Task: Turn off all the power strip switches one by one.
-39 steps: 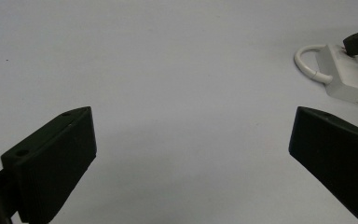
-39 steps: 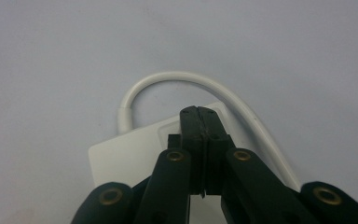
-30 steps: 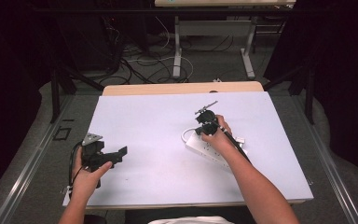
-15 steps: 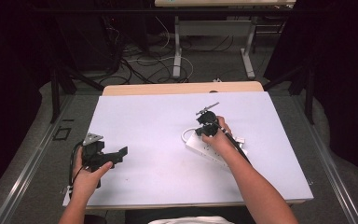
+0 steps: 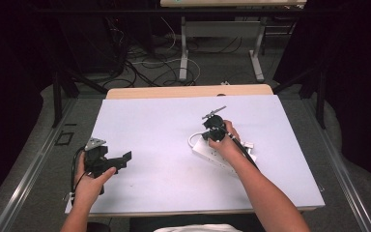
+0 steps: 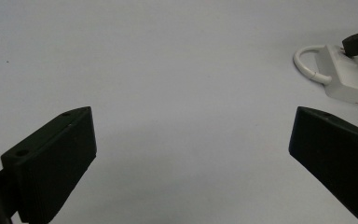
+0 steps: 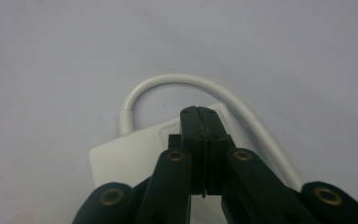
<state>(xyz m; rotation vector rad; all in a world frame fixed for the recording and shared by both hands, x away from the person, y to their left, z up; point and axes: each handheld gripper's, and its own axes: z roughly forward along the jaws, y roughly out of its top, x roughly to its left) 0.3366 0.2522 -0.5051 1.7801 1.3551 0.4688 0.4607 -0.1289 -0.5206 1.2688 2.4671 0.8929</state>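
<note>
A white power strip point(image 5: 211, 153) lies on the white table point(image 5: 164, 125), right of its middle, with a white cable loop point(image 5: 192, 140) curling from its left end. My right gripper point(image 5: 207, 136) is shut, jaws pressed together with nothing between them, tips over that end of the power strip point(image 7: 126, 156) beside the cable loop point(image 7: 177, 78). Whether the tips touch it I cannot tell. My left gripper point(image 5: 121, 159) is open near the table's front left, pointing right. Its view point(image 6: 191, 135) shows bare table between the jaws, with the power strip point(image 6: 352, 79) far off.
A hand and forearm point(image 5: 265, 193) cover the right part of the strip. A wooden edge point(image 5: 188, 91) borders the table's far side. On the floor beyond it lie cables point(image 5: 145, 63) and desk legs point(image 5: 183, 48).
</note>
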